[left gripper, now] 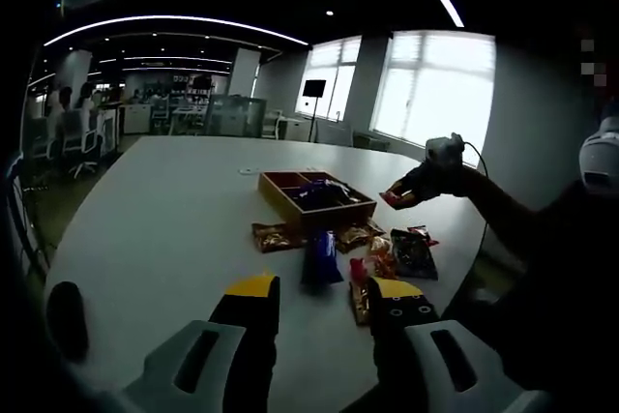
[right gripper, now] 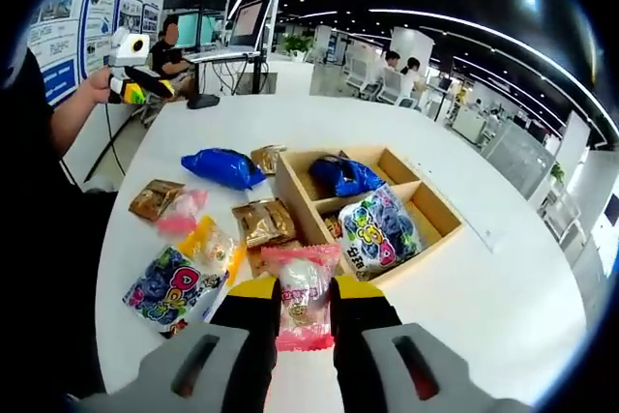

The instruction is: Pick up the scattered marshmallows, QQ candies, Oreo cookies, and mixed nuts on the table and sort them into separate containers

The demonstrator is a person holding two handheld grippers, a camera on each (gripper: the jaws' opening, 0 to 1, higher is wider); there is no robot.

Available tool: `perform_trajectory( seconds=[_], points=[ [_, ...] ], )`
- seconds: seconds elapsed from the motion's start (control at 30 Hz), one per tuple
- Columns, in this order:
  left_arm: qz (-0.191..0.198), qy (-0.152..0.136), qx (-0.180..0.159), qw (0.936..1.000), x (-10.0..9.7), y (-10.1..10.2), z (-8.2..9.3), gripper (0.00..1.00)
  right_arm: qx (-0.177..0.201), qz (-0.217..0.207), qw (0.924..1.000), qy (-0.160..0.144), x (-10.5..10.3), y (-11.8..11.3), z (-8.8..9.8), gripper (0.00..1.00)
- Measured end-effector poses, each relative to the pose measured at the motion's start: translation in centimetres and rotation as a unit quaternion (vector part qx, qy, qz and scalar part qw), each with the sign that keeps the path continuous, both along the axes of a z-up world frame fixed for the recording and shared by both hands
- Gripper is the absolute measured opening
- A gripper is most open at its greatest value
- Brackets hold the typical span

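In the left gripper view, the left tongs (left gripper: 324, 305) are being held spread above the white desk (left gripper: 164, 229), near a blue packet (left gripper: 320, 258); the wooden box (left gripper: 314, 202) is lying farther. In the right gripper view, a pink sweet packet (right gripper: 303, 305) is being pinched by the right tongs (right gripper: 305, 309), near the box (right gripper: 426, 229).
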State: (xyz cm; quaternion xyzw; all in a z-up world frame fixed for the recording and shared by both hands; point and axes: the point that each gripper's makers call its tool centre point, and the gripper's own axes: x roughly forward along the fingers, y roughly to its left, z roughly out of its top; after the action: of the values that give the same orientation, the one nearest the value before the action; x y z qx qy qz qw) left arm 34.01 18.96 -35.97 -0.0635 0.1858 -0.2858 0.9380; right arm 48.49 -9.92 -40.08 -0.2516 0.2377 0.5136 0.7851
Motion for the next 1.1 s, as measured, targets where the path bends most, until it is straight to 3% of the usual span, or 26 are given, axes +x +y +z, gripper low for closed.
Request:
perform_trajectory(
  seconds=[0.57, 1.1],
  points=[
    [0.003, 0.003, -0.001, 1.0, -0.2, 0.4, -0.2, 0.41, 0.003, -0.006, 0.9998, -0.021, 2.5, 0.8, 1.8, 0.17],
    [0.002, 0.003, -0.001, 1.0, -0.3, 0.3, -0.1, 0.41, 0.011, -0.019, 0.9994, -0.026, 6.1, 0.2, 3.1, 0.17]
  ],
)
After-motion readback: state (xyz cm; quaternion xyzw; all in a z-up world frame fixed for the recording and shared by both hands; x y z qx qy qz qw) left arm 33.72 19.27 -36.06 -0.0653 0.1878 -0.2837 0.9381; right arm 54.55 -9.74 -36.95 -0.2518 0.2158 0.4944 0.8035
